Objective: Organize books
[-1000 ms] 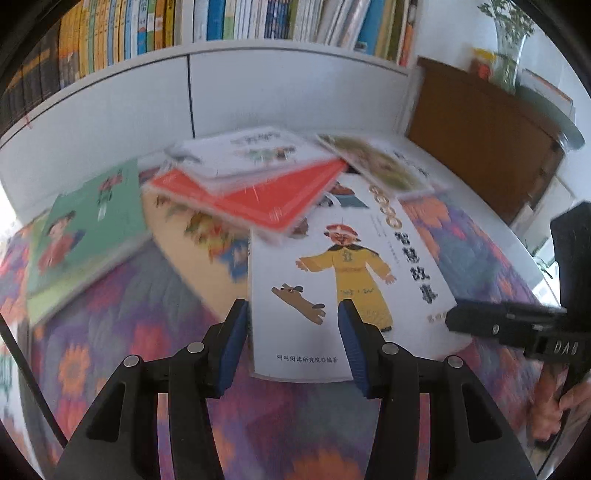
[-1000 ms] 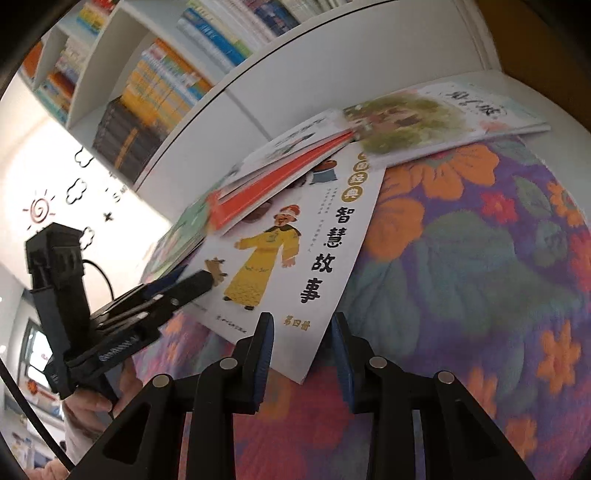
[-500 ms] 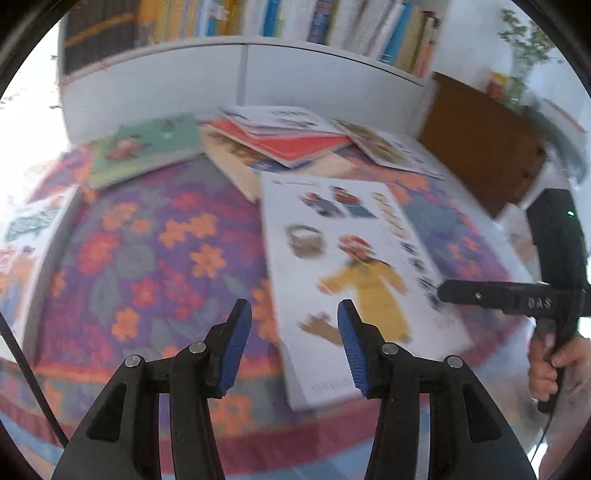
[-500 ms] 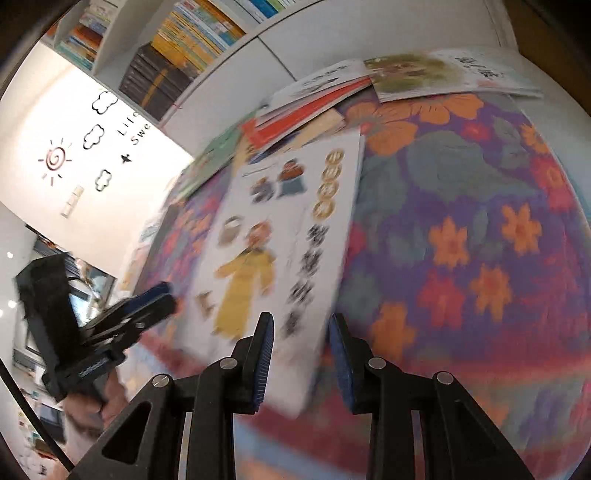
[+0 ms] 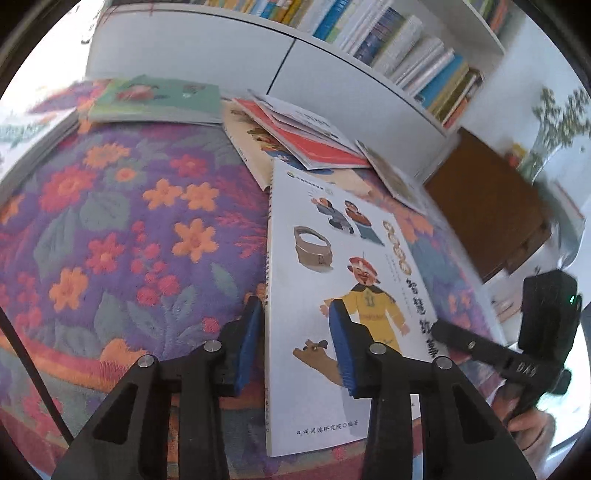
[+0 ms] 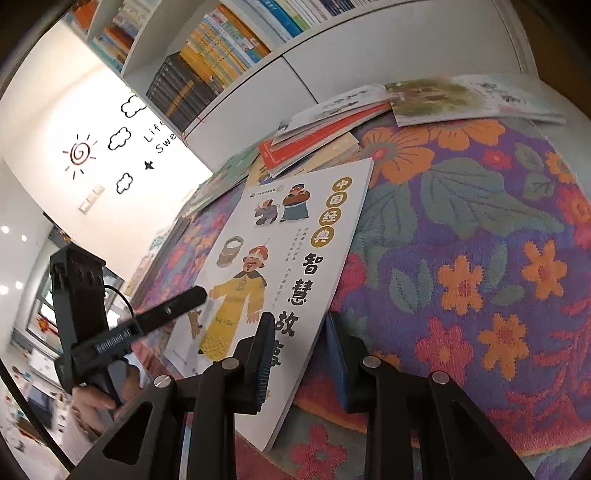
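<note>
Behind the tongs runs a long white cabinet (image 5: pixel 229 48) with closed doors, and above it an open white shelf (image 5: pixel 476 26). To the right of the left tongs stands a brown wooden cupboard (image 5: pixel 487 206), and a glass vase with green branches (image 5: pixel 554 125) is on top. Far left of the right tongs there is a white wall (image 6: pixel 74 122) with a drawn sun (image 6: pixel 78 153), clouds and some letters. Lower down, a bright window (image 6: pixel 44 295) gives daylight. Small round ceiling lamps (image 6: pixel 5 229) shine there too.
</note>
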